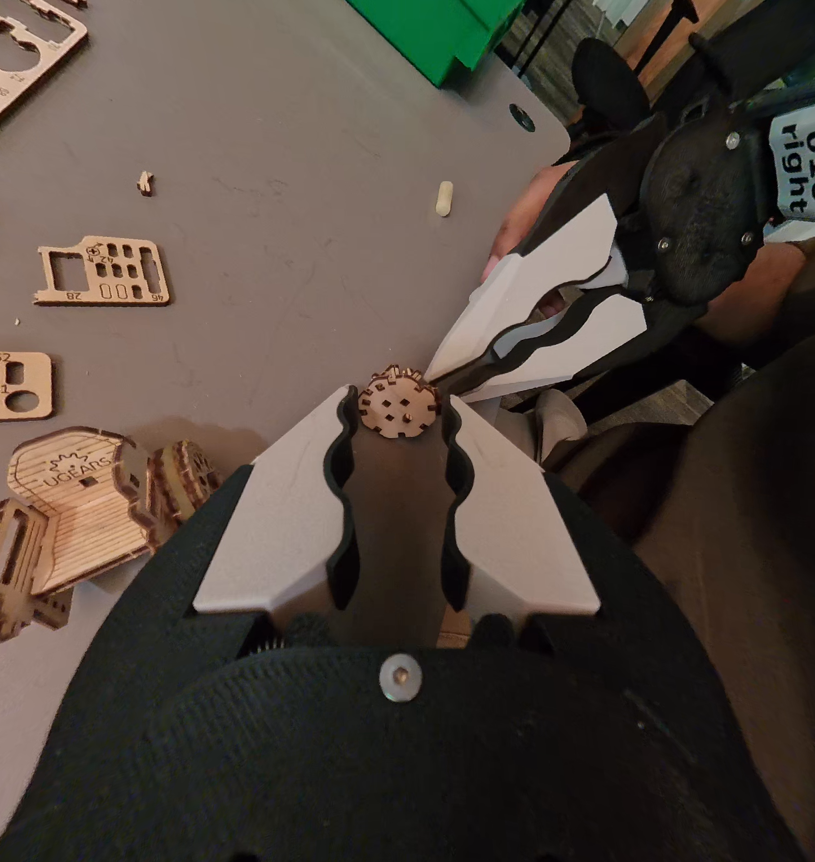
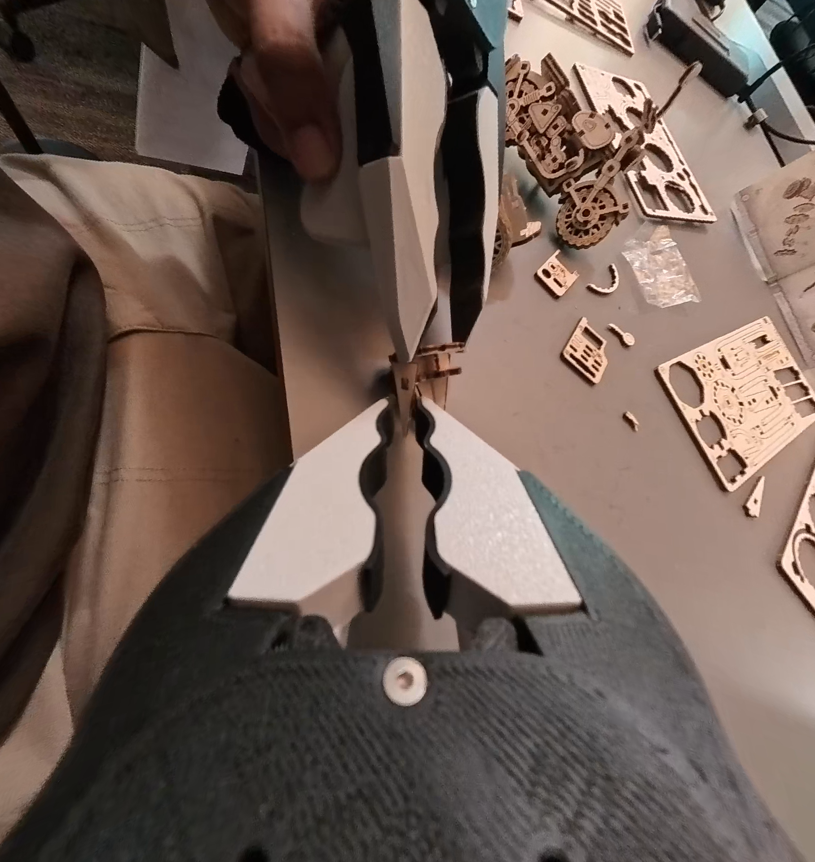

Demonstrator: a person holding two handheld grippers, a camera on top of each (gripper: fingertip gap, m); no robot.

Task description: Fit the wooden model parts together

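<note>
Over the near edge of the grey tabletop (image 1: 265, 140) the two claws meet tip to tip. The left claw (image 1: 398, 410) is clamped on a small round wooden gear piece (image 1: 398, 410), a toothed disc with square holes, pinched between its tips. The right claw (image 1: 435, 380) comes in from about two o'clock in the left wrist view, its tips touching the gear's rim. In its own view the right claw (image 2: 403, 413) is nearly together, clamped on a thin pointed wooden sliver (image 2: 405, 389) that reaches up to the gear piece at twelve o'clock (whether the sliver has seated in a slot I cannot tell). A hand (image 2: 298, 102) shows at eleven o'clock in that view, resting against the left claw's white finger. At about two o'clock in the right wrist view stands a part-built wooden motorcycle (image 2: 578, 154) on the tabletop, with punched-out wooden sheets (image 2: 736, 396) at three o'clock and a clear plastic bag (image 2: 659, 270) between them. In the left wrist view a wooden seat-like assembly (image 1: 79, 503) lies at nine o'clock, and a green box (image 1: 424, 32) at twelve.
</note>
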